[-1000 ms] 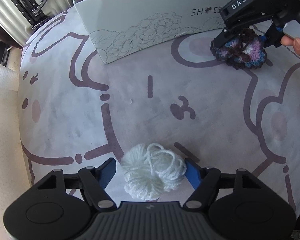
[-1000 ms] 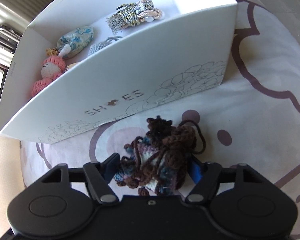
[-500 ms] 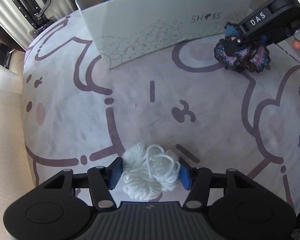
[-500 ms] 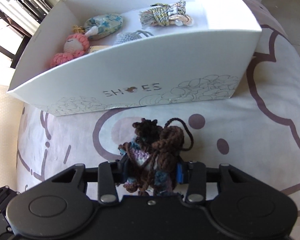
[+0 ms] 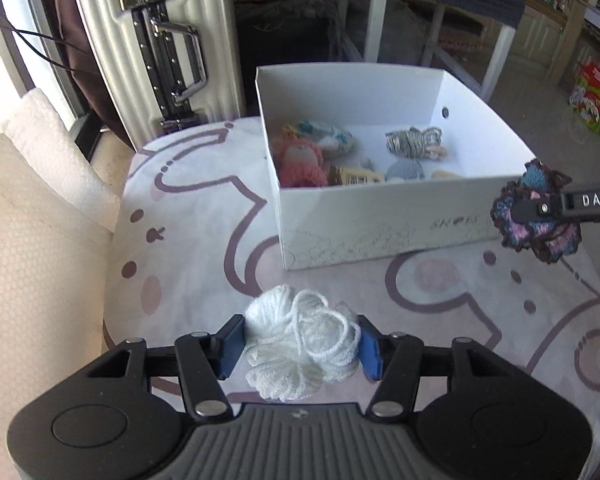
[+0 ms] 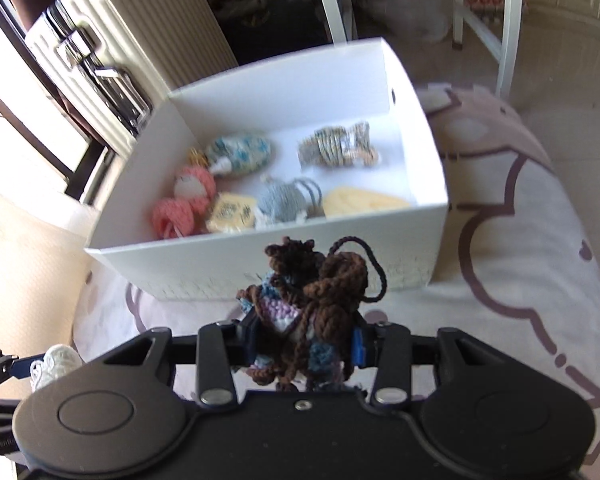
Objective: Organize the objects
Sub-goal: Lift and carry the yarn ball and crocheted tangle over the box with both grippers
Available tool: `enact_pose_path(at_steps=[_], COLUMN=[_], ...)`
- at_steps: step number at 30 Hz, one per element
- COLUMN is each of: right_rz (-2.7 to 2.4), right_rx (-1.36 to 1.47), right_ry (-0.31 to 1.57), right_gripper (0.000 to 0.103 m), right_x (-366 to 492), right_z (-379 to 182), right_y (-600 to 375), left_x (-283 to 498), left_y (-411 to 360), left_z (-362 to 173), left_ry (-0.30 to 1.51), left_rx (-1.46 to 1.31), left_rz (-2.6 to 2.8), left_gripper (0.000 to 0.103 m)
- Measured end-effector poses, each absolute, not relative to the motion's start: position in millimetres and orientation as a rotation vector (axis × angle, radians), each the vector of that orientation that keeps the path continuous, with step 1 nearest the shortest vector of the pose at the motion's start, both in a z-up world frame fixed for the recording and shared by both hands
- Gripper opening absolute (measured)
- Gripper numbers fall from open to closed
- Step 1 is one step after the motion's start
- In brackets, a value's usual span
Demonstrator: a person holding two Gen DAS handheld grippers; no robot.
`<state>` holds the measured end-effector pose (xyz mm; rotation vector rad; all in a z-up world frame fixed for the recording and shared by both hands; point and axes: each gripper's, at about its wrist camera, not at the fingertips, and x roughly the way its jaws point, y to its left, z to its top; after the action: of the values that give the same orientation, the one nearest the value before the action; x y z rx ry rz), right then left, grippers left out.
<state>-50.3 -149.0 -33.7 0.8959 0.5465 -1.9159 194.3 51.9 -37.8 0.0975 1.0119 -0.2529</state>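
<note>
Left gripper: my left gripper has its blue pads pressed in on both sides of a white yarn bundle; jaws closed about as far as the yarn allows.
White yarn bundle: loose loops spill forward between my fingers; its lower part is cut off behind my gripper body. In the right wrist view only a small white corner of it shows at the left edge.
Right gripper: my right gripper is clamped on a brown and blue crochet piece, jaws drawn narrow with the knit squeezed between them.
Crochet piece: brown cords and a dark loop stick up in front of the box wall; from the left wrist view it hangs just beside the box's near right corner, partly covered by the finger marked DAS.
White shoe box: open-topped, standing on the patterned rug; the lettering on its front wall is too blurred to read.
Box contents: a pink crochet doll, a blue floral pouch, a striped knotted cord bundle, a grey knitted piece, a pale yellow yarn piece and a small yellow packet. The near wall hides their lower edges.
Background: a ribbed white suitcase stands behind the box.
Height: I cannot tell whether either bundle is off the rug.
</note>
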Motion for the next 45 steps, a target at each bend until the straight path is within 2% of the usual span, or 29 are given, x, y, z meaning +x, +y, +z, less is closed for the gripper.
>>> enact_pose_path(at_steps=[11, 24, 45], right_rz=[-1.919, -1.919, -1.944], right_rx=[0.598, 0.426, 0.352], right_ry=[0.589, 0.630, 0.537], right_gripper=[0.043, 0.043, 0.043], right_x=[-18, -1, -13], right_z=[6, 23, 60], right_y=[-144, -133, -122], left_x=[201, 201, 214], left_y=[33, -4, -18], left_z=[8, 35, 54], left_ry=[0.862, 0.774, 0.687], left_rx=[0.016, 0.000, -0.021], left_rz=[-0.187, -0.166, -0.167], left_gripper=[0.058, 0.058, 0.058])
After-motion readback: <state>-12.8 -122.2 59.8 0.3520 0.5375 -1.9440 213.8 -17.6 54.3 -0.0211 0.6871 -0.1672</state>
